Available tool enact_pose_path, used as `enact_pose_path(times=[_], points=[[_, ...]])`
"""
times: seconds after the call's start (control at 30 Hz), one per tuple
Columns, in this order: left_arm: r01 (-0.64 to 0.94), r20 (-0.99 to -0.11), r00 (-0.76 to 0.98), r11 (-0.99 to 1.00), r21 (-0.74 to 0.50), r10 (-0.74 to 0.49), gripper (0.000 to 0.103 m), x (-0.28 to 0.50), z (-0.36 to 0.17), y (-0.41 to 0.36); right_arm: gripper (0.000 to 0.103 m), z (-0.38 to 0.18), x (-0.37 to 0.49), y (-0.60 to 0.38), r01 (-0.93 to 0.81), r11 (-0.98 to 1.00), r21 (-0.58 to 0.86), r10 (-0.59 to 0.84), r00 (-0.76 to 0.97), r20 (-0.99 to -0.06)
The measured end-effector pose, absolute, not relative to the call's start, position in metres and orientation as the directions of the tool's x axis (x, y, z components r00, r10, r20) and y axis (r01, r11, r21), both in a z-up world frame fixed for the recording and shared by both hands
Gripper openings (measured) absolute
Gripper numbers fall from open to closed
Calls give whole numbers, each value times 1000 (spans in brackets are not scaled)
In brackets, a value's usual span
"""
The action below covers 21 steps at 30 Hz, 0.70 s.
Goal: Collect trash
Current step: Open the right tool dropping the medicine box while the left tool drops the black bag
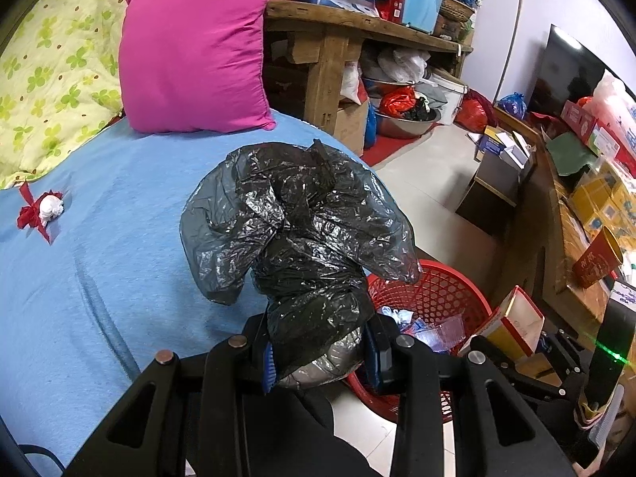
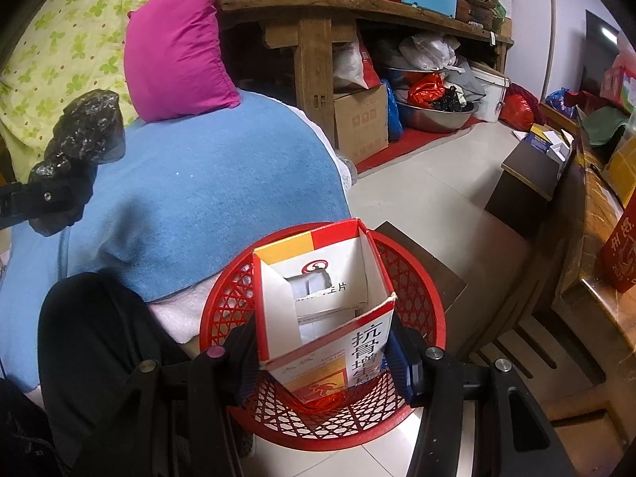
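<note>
My left gripper (image 1: 318, 353) is clamped on a crumpled black plastic bag (image 1: 298, 230), thin, glossy and creased, ballooning upward from the jaws. It hangs over the near right edge of the bed, whose blue blanket (image 1: 119, 238) is a soft, napped fabric. To the right of the bag, on the tiled floor, stands the red basket (image 1: 433, 298), round, of open plastic lattice, with clear wrappers (image 1: 429, 328) inside.

My right gripper (image 2: 322, 351) grips an open cardboard box (image 2: 322, 298), rectangular, red, yellow and white with printed Chinese characters, held directly above the basket's rim (image 2: 433, 290) (its lower corner sits inside the opening).

One piece of trash lies on the far left of the blanket: a white paper wad with red ribbon (image 1: 43, 210).

Obstructions: a magenta pillow (image 1: 194, 47) stands at the far end of the bed; a rough wooden shelf unit (image 1: 330, 39) loaded with boxes lies beyond; a wooden cabinet (image 2: 588, 230) crowds the right side close to the basket.
</note>
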<state>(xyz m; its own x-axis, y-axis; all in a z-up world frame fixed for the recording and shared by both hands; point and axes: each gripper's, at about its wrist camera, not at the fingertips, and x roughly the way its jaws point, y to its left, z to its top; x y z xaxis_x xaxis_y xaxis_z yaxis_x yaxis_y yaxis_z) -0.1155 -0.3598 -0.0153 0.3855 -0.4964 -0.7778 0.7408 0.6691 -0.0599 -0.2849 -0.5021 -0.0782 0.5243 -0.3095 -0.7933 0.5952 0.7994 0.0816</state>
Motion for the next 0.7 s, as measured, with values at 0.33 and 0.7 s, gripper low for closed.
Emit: enact_pose_path(times=[0.33, 0.7], points=[[756, -783, 371, 652, -58, -500, 36, -122, -19, -363, 56, -82, -285, -506, 608, 789, 87, -305, 512, -803], [780, -791, 344, 623, -59, -506, 36, -119, -26, -366, 58, -93, -286, -508, 619, 779, 100, -289, 497, -818]])
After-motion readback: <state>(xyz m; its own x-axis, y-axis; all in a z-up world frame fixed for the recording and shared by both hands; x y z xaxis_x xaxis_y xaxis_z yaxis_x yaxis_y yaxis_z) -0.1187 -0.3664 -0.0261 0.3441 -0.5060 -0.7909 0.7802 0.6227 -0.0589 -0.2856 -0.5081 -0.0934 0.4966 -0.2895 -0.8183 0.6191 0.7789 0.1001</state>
